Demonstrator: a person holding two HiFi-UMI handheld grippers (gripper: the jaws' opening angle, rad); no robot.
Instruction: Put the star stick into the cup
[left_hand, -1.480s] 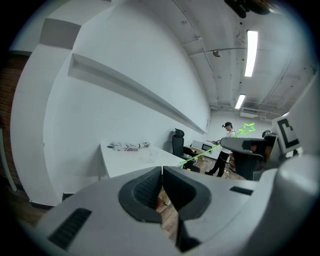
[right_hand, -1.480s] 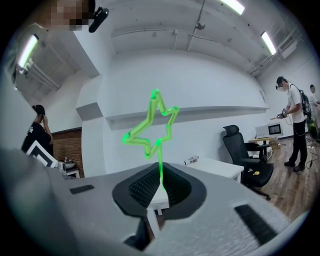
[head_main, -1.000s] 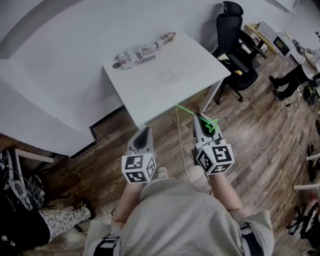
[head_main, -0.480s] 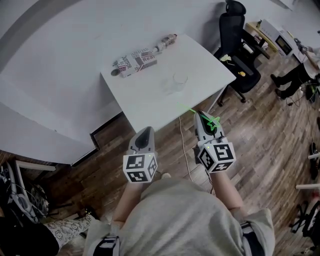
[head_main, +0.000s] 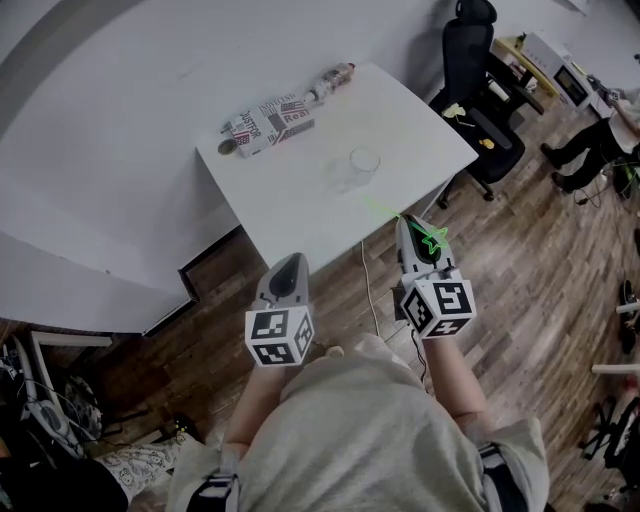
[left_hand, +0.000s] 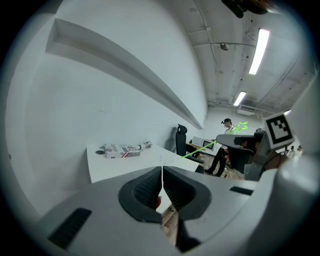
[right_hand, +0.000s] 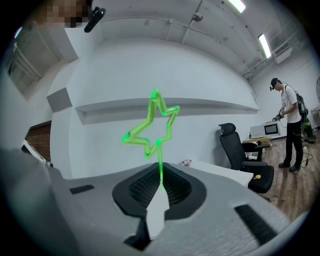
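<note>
Star stick (head_main: 432, 242) is clamped by the right gripper (head_main: 410, 226), fingers clenched on its stem, near the counter (head_main: 290, 205) edge. The left gripper (head_main: 291, 264) is closed, empty. Its free end should be steered down into the seemingly upright cup (head_main: 363, 161).

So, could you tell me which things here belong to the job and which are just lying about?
For the job: star stick, held in the right gripper; clear cup on the table.
Lying about: printed carton, bottle near it, black office chair.
</note>
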